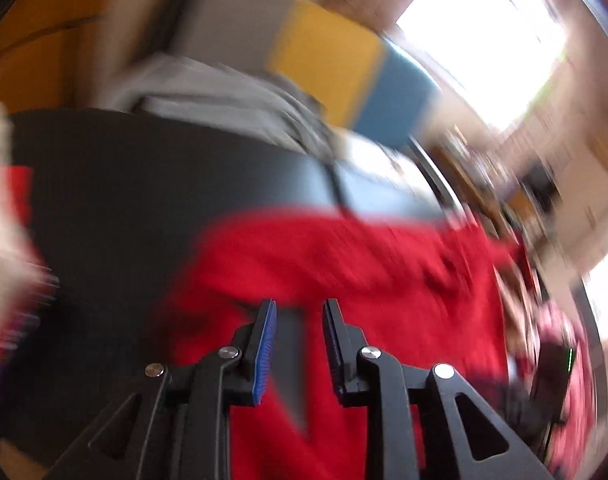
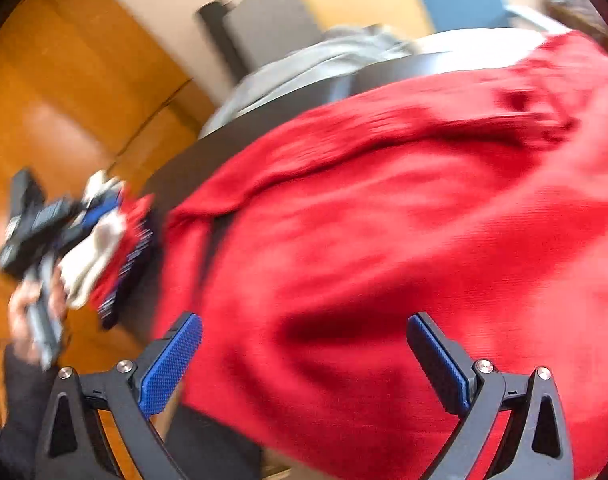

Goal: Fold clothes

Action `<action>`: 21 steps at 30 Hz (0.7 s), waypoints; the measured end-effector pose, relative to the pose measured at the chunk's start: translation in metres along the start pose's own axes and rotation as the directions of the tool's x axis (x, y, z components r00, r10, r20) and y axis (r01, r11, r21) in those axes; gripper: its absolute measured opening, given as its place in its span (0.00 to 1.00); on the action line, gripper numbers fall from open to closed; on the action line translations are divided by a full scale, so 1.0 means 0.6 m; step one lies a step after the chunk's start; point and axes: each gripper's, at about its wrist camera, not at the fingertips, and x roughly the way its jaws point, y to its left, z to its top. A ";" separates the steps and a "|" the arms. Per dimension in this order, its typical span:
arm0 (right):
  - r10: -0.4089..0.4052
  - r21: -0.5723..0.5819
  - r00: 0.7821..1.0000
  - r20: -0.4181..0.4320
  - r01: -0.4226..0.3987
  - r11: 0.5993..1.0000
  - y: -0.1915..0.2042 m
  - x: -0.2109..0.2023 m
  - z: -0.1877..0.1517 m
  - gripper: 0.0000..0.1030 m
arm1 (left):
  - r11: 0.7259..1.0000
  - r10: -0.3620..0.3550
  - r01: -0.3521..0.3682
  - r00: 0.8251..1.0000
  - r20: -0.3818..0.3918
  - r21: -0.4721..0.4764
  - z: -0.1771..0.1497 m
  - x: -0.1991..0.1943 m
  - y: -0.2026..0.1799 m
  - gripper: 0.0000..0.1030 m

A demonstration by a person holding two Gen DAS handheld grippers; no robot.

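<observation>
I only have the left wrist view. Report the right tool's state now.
Observer: The right tool is wide open, with nothing between its blue pads, above the red knitted garment.
Operator: Tell me what that blur at my left edge is.
Observer: A striped white, red and blue cloth, bunched at the edge of the dark table, beside the red garment.
Operator: Say what's behind it.
Observer: A hand gripping the handle of the left tool.
</observation>
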 end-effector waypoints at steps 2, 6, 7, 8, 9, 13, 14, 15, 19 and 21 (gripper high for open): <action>-0.110 0.034 0.994 0.024 0.109 0.994 -0.053 -0.024 0.007 1.00 | 0.996 -0.030 0.037 0.996 -0.086 0.080 -0.035 0.065 -0.059 0.23; -0.317 0.061 0.948 0.016 0.316 0.947 -0.133 -0.047 0.004 1.00 | 0.990 -0.021 0.040 0.990 -0.142 0.132 -0.080 0.143 -0.112 0.23; -0.350 0.058 0.937 0.009 0.349 0.935 -0.146 -0.045 -0.002 1.00 | 0.990 -0.016 0.037 0.989 -0.150 0.137 -0.089 0.158 -0.118 0.23; -0.354 0.046 0.935 0.018 0.353 0.935 -0.153 -0.048 -0.010 1.00 | 0.992 -0.018 0.037 0.989 -0.149 0.123 -0.095 0.164 -0.111 0.21; -0.357 0.032 0.934 0.024 0.356 0.934 -0.156 -0.049 -0.017 1.00 | 0.994 -0.037 0.051 0.990 -0.136 0.100 -0.100 0.158 -0.100 0.19; -0.360 -0.090 0.933 -0.006 0.358 0.929 -0.113 -0.025 -0.033 1.00 | 1.000 -0.006 0.005 0.995 -0.102 -0.015 -0.102 0.129 -0.028 0.02; -0.341 -0.109 0.940 -0.016 0.337 0.935 -0.102 -0.021 -0.035 1.00 | 0.999 0.023 -0.026 0.996 -0.091 -0.027 -0.103 0.118 -0.014 0.02; -0.307 -0.125 0.951 -0.033 0.301 0.945 -0.089 -0.016 -0.035 1.00 | 0.998 0.056 -0.059 0.995 -0.082 -0.034 -0.104 0.108 -0.001 0.02; -0.174 -0.170 0.978 -0.115 0.153 0.974 -0.040 0.000 -0.037 1.00 | 0.984 0.165 -0.169 0.984 -0.062 -0.058 -0.109 0.066 0.052 0.02; -0.143 -0.201 0.980 -0.138 0.114 0.973 -0.025 0.005 -0.043 1.00 | 0.978 0.168 -0.175 0.984 -0.065 -0.116 -0.116 0.046 0.079 0.02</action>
